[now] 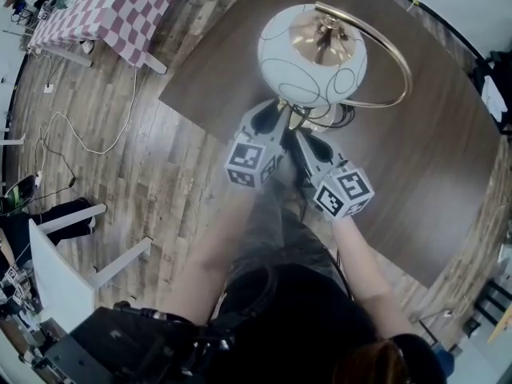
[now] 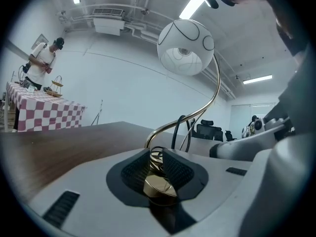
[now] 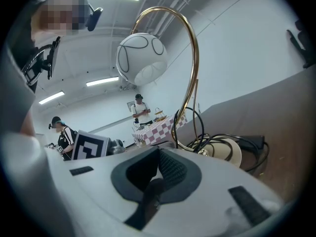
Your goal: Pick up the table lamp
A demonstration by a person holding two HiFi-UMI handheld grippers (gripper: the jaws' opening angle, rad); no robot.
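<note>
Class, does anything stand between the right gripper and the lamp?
Nothing visible does. The lamp base lies just ahead of the right gripper, a little to the right of its shut, empty jaws, with only its own cord looped there.

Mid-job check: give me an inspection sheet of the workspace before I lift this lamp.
Surface: dark brown wooden table, bare apart from the lamp and its cable.
Job's things: table lamp with white globe shade and curved gold stem, at the table's near edge.
Clutter: nothing seen.
Grippers: left gripper shut on the lamp's gold lower part; right gripper shut, empty, beside the lamp's base.
Cables: black lamp cable looped by the base; white cable on the floor.
Surroundings: wood-plank floor, checkered-cloth table, a person standing at it.
</note>
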